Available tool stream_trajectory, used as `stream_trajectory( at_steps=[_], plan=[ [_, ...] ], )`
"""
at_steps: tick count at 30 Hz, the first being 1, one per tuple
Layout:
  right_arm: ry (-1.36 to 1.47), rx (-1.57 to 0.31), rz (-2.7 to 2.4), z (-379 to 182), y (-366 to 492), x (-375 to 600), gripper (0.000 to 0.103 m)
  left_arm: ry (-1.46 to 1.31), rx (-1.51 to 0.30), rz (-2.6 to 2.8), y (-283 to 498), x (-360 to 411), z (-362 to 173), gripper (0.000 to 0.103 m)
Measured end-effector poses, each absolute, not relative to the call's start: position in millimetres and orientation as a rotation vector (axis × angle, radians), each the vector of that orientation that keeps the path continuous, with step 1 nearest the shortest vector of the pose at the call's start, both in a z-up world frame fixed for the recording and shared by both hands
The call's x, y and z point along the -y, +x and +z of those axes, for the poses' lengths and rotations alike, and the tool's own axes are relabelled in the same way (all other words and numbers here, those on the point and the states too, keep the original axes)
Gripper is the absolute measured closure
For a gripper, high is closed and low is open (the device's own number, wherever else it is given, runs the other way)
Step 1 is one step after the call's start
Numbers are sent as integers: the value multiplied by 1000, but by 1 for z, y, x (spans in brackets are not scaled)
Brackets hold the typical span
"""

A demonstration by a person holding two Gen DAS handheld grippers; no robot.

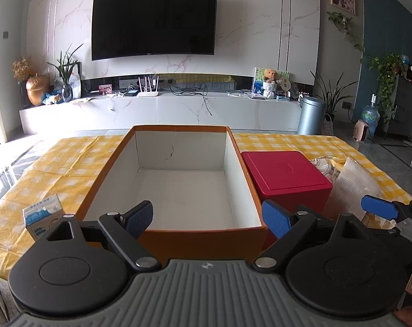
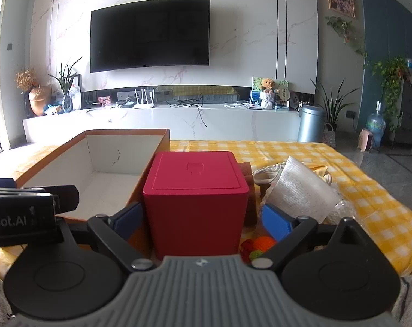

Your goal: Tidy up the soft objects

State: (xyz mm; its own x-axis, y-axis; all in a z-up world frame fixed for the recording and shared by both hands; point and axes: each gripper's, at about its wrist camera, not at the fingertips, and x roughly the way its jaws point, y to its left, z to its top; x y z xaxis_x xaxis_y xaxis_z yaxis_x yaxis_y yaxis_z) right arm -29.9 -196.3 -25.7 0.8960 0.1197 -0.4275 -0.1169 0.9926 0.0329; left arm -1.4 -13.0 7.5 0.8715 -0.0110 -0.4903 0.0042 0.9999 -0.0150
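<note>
An empty orange box (image 1: 178, 179) with a white inside stands on the yellow checked tablecloth (image 1: 56, 163). My left gripper (image 1: 208, 218) hovers open over its near wall, holding nothing. To the right is a closed red box (image 2: 195, 193). My right gripper (image 2: 203, 222) is open, with one blue pad on each side of the red box's front. Right of the red box lie a white foam sheet (image 2: 301, 190), a cream cloth item (image 2: 268, 173), a yellow cloth (image 2: 323, 173) and a small orange, red and green knitted piece (image 2: 260, 245).
A small blue and white carton (image 1: 42, 215) stands at the table's near left. A brown cardboard piece (image 2: 247, 174) sits behind the red box. Beyond the table are a marble TV console (image 1: 162, 109) and a metal bin (image 1: 311, 115); floor lies to the right.
</note>
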Motion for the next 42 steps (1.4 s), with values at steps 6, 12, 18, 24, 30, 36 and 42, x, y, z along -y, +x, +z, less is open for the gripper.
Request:
stream_trajectory(
  at_steps=[6, 12, 18, 24, 30, 36, 42],
  plan=[
    [223, -510, 99, -14, -22, 242, 7, -3, -501, -44, 8, 14, 24, 0],
    [593, -618, 110, 12, -12, 330, 5, 49, -519, -96, 23, 25, 25, 0],
    [442, -771, -43, 9, 19, 370, 6, 54, -552, -162, 35, 37, 15, 0],
    [444, -879, -5, -20, 54, 375, 15, 117, -566, -219, 39, 49, 2, 0],
    [247, -855, -81, -30, 87, 346, 15, 162, -594, -251, 42, 57, -4, 0],
    [235, -833, -52, -37, 105, 347, 15, 211, -603, -253, 41, 66, -7, 0],
    [272, -823, 13, -44, 107, 348, 47, 269, -600, -289, 41, 84, -7, 0]
  ],
)
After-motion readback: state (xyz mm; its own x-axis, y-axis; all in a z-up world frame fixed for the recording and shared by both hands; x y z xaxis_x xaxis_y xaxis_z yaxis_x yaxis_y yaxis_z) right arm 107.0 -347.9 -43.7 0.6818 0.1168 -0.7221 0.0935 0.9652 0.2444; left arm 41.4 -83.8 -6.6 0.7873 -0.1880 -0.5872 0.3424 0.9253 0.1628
